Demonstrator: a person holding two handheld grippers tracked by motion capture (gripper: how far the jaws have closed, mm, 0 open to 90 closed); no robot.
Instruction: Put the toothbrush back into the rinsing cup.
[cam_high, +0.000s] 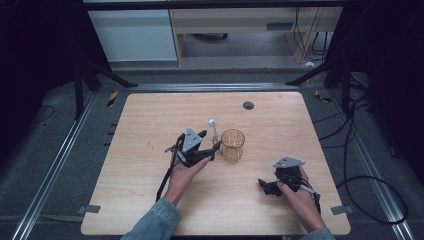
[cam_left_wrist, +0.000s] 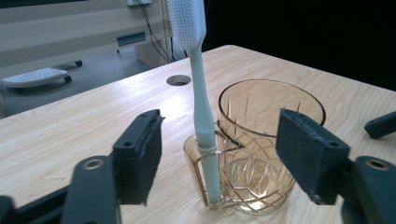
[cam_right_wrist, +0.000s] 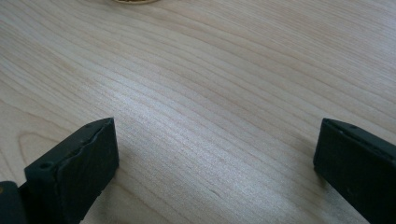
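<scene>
High view: on a wooden table, an amber glass tumbler stands mid-table, a toothbrush upright in its side holder; the left gripper sits just beside it, the right gripper well apart.

Left gripper view: jaws wide, flanking toothbrush and tumbler without touching.

Right gripper view: jaws wide over bare table.

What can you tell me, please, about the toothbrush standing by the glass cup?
The pale green plastic toothbrush stands nearly upright, white bristled head at the top, handle end down in a small side holder joined to the amber cut-pattern glass cup. A thin ring of that holder circles the handle. It sits near the middle of the light wooden table, straight ahead of the left claw, whose open jaws flank it without touching.
</scene>
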